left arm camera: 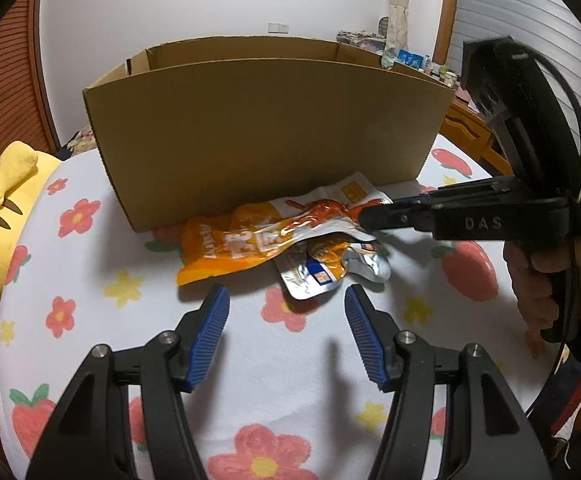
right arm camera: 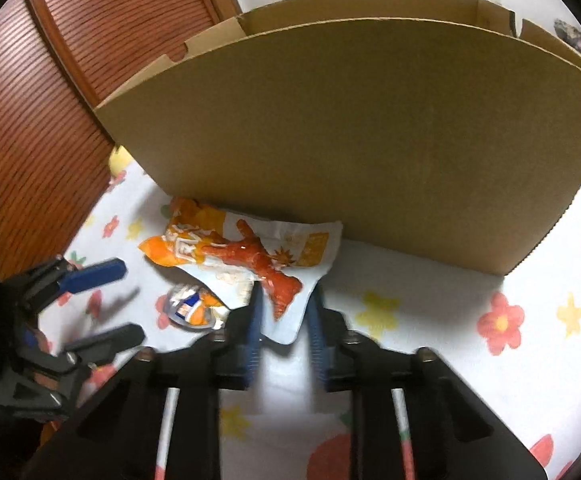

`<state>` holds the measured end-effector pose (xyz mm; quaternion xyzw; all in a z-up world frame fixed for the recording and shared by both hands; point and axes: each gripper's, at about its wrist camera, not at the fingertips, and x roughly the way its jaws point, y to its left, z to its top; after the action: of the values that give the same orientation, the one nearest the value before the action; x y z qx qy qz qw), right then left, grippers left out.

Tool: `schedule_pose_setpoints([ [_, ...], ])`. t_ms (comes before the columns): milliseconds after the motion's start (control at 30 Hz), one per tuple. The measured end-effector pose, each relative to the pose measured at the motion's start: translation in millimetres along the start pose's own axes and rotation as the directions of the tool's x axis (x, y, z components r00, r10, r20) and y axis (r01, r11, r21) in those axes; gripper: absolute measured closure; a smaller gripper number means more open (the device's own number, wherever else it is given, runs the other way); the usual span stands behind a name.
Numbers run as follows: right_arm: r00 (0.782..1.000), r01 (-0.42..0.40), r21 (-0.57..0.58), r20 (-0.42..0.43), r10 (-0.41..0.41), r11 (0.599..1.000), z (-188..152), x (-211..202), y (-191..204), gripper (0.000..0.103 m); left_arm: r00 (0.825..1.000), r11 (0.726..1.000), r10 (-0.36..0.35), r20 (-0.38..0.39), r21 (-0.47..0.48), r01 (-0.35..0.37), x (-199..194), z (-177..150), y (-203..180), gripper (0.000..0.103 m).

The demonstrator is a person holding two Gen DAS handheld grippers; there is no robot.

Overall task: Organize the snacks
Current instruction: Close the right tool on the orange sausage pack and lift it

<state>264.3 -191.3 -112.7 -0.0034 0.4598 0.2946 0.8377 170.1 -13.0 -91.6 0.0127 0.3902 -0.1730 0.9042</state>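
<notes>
an orange snack bag [left arm camera: 250, 236] lies on the flowered bed sheet [left arm camera: 290, 360] just in front of the near wall of an open cardboard box [left arm camera: 266, 128], overlapping a smaller silver packet [left arm camera: 330, 272] nearer the camera. the right gripper [right arm camera: 284, 304] has its jaws set narrowly around the bag's near white end, though whether they pinch it cannot be told. the left gripper [left arm camera: 286, 300] hangs with jaws wide apart and bare, near the packet. a yellow plush toy [left arm camera: 6, 208] sits far left.
</notes>
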Motion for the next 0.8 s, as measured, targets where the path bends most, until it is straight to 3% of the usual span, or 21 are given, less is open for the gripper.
schedule_pose_setpoints([
  [133,0.999,-0.02,-0.001,0.029,0.02,1.0,-2,-6,5,0.098,1.0,1.0,0.001,0.001,0.006,-0.001,0,-3,-8,0.043],
  [400,0.992,-0.018,0.032,0.124,0.014,0.999,-17,-47,-1,0.102,1.0,1.0,-0.013,0.028,-0.007,0.013,-9,0,-18,0.043],
  [800,0.969,0.07,0.113,0.23,-0.094,0.991,-68,-116,-39,0.103,0.999,1.0,-0.018,0.029,-0.01,0.018,9,17,-33,0.04],
])
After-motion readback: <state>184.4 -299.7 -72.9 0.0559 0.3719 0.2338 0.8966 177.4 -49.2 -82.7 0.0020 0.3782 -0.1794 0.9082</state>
